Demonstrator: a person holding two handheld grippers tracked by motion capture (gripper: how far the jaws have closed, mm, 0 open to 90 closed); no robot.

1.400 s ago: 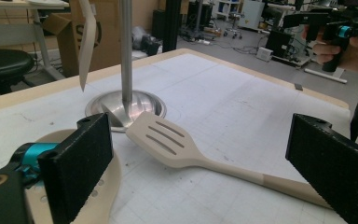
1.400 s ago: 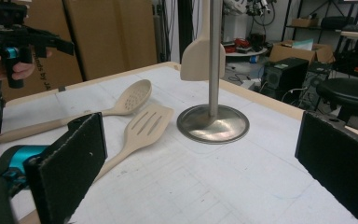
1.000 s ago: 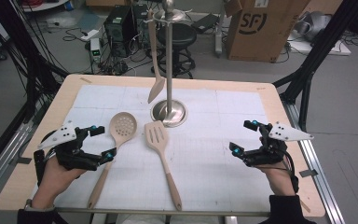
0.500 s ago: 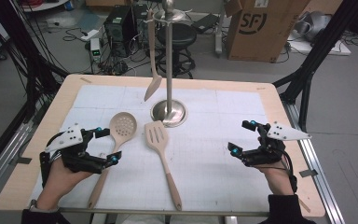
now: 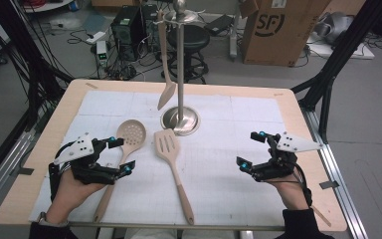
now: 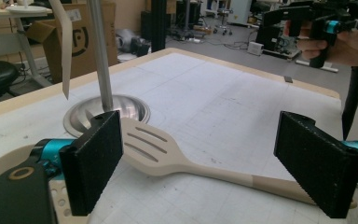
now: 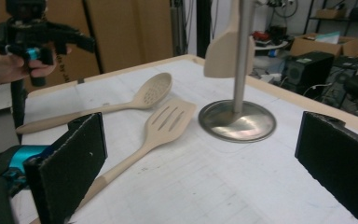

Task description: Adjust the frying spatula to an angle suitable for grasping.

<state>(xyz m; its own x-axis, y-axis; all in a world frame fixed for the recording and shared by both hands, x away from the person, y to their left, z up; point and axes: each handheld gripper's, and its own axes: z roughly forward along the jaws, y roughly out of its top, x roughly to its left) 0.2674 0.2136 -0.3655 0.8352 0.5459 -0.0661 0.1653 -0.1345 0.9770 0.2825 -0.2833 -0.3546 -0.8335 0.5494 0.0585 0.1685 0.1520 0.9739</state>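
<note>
Over the white mat, our left gripper hung with jaws just narrowing, gripping nothing, above the pale wooden perforated spoon; our right gripper stood released.

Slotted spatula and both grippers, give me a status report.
Left gripper jaws just closing slightly, open over perforated spoon. Right gripper open, empty. Slotted spatula flat on mat, untouched. Rack stand behind it, path clear.

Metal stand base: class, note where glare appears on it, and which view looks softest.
Right gripper view: the stand base shows bright glare at its near rim. Left gripper view: the base is duller, and the slotted spatula is sharp. High view: softest overall, grainy, with even lighting and faint shadows.
</note>
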